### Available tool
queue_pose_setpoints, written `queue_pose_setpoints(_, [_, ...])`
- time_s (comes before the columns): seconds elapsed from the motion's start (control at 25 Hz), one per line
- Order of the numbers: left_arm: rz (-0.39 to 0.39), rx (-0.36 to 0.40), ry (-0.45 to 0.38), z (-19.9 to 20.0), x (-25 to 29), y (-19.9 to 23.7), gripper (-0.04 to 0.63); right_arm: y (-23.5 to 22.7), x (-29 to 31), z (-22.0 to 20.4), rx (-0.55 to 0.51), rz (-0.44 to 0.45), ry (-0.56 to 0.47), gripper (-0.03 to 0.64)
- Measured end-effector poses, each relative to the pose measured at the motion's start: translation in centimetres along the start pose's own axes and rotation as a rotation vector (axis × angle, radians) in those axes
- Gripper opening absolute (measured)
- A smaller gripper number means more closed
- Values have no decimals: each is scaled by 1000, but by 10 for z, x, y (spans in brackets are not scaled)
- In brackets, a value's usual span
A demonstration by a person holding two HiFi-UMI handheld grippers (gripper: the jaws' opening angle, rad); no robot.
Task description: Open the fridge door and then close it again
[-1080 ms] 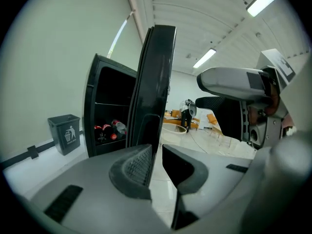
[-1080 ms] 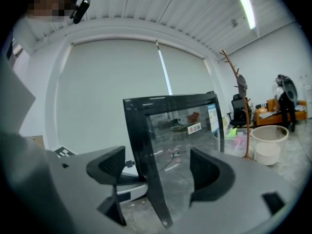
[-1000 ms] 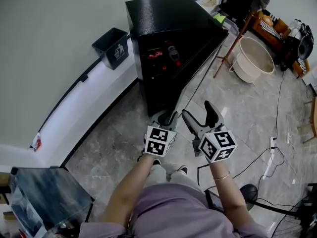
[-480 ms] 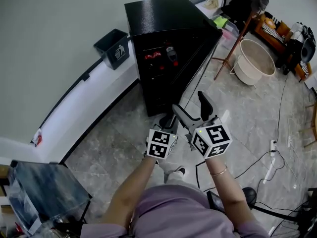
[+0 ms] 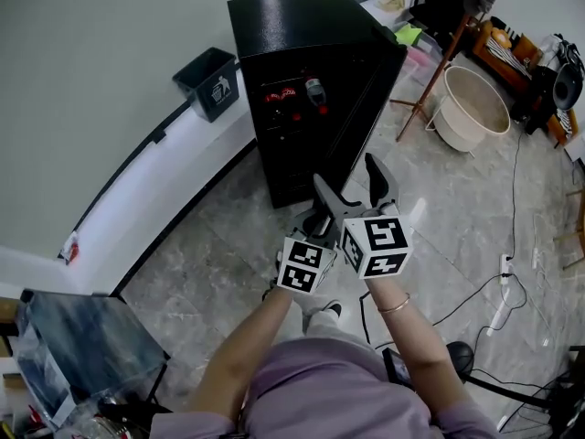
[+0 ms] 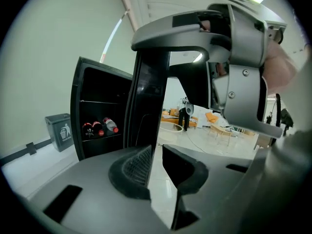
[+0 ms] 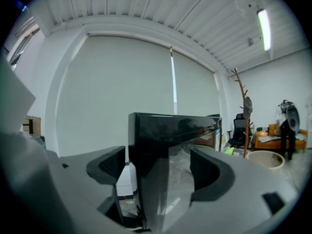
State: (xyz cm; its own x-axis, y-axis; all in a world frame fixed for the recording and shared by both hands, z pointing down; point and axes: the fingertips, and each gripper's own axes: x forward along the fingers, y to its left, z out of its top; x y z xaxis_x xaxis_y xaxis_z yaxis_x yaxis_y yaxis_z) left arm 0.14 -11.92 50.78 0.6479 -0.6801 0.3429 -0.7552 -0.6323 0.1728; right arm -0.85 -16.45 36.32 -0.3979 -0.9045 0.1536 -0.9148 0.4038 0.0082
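**Position of parts.** The fridge (image 5: 292, 26) stands on the floor against the wall, beside a bin (image 5: 212, 82). Its door (image 5: 361, 108) stands open and is swung toward the right edge of the head view. This exposes the bottles (image 5: 292, 94) on a shelf.

**Key relation.** The door's free edge lies straight ahead of the right claw (image 5: 354, 186). The edge runs upright, so its long axis crosses the claw's opening at right angles. In the right gripper view the glossy door panel rises in the gap between the two pads. The right claw is the nearer one to the door. The left claw (image 5: 315, 225) sits just behind and beside it.

**Claw state.**
- **Right claw:** released, with the jaws wide apart and neither pad pressing on the door.
- **Left claw:** empty, with the jaws drawn close and a narrow gap between them through which only floor shows.

**Judgement.** The opening step looks done, and closing remains.

**Limits of view.**
- No handle or hinge can be made out.
- It cannot be told whether the door edge lies within the right claw's reach or just ahead of it.
- The right claw covers most of the left claw's tips in the head view.
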Motion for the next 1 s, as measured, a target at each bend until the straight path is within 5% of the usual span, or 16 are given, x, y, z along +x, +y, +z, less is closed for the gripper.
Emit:
queue_pose_setpoints(0.24, [-43, 20, -4, 1, 2, -23, 58, -11, -4, -6, -73, -58, 24, 400])
queue_pose_setpoints(0.76, [-161, -38, 15, -8, -16, -33, 63, -37, -43, -10, -68, -69, -16, 371])
queue_pose_setpoints(1.0, [-213, -8, 24, -4, -14, -36, 72, -54, -63, -12, -62, -86, -18, 366])
